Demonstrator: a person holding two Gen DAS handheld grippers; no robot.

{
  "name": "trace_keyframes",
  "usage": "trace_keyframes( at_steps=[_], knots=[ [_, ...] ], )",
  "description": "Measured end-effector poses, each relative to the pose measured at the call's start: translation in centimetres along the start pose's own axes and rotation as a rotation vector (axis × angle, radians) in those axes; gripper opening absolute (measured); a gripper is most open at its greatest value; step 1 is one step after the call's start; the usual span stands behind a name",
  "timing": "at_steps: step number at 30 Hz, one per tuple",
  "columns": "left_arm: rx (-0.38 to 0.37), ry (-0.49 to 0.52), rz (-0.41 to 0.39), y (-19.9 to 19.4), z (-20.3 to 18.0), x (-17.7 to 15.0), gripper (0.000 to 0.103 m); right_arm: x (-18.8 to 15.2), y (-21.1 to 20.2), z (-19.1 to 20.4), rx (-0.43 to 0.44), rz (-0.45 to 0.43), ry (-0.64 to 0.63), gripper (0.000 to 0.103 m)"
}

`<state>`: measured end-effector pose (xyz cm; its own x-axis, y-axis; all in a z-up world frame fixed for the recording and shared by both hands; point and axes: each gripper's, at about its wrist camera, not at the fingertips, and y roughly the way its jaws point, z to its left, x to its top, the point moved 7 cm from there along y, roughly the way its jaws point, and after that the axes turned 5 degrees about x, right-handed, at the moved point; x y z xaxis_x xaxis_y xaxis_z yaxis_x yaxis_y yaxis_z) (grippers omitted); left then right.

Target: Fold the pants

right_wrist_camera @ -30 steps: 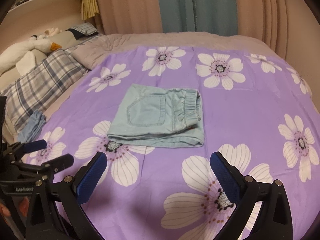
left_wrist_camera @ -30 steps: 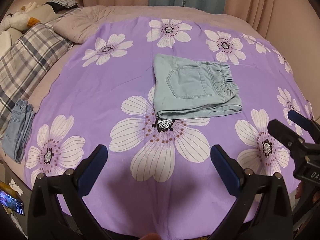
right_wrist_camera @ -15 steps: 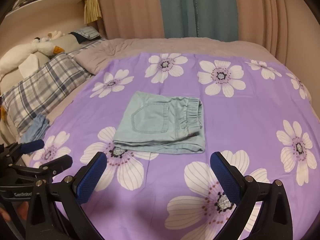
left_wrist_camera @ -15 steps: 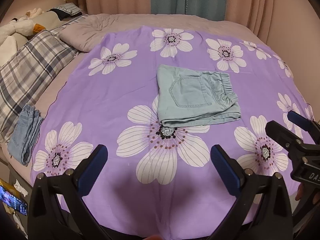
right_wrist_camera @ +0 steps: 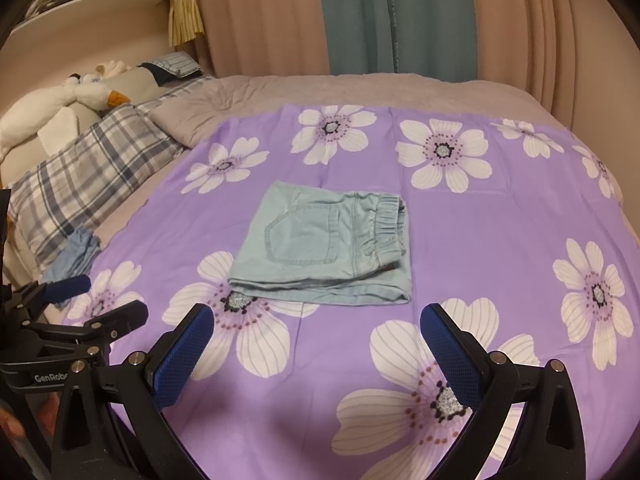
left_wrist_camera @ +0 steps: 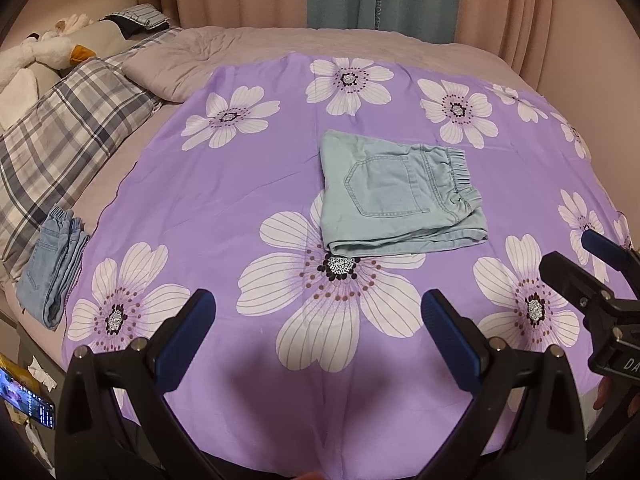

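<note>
Pale green pants (left_wrist_camera: pixel 394 192) lie folded into a compact rectangle near ctr of purple floral sheet (left_wrist_camera: pixel 224 208) on the bed. Back pocket faces up, elastic waistband bunched at the 3 o'clock edge, stacked folded layers showing along the 6 o'clock edge. Same bundle in right wrist view (right_wrist_camera: pixel 326 244); a small dark tag or label at its 4 o'clock corner is too small to read.

Left hand-held gripper (left_wrist_camera: pixel 318 322): blue-padded fingers wide apart, nothing between them, hovering short of the pants at 6 o'clock. Right hand-held gripper (right_wrist_camera: pixel 316 334): also spread wide, holding nothing, short of the pants. Each gripper shows partly in the other's view, cut off by frame edge: right one at 4 o'clock in left view, left one at 8 o'clock in right view w/ partial "GenRobo" lettering.

Second folded denim item (left_wrist_camera: pixel 52 268) at 9 o'clock, off the sheet at the bed edge; partly hidden behind the left gripper in right view. Plaid pillow (left_wrist_camera: pixel 60 136) at 10 o'clock. Plush goose (right_wrist_camera: pixel 60 100) at 10 o'clock, body partly hidden. Curtains (right_wrist_camera: pixel 380 16) at 12 o'clock. Phone (left_wrist_camera: pixel 26 398) at 8 o'clock, clipped by the lens rim, screen unreadable.
</note>
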<state>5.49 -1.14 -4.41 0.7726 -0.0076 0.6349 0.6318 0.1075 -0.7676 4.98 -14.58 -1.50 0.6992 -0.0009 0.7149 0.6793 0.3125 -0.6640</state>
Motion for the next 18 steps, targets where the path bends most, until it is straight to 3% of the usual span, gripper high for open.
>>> trace_keyframes(
  at_steps=[18],
  knots=[
    [-0.01, 0.006, 0.006, 0.33, -0.18, 0.16, 0.103, -0.24, -0.12, 0.02, 0.001, 0.003, 0.003, 0.102]
  ],
)
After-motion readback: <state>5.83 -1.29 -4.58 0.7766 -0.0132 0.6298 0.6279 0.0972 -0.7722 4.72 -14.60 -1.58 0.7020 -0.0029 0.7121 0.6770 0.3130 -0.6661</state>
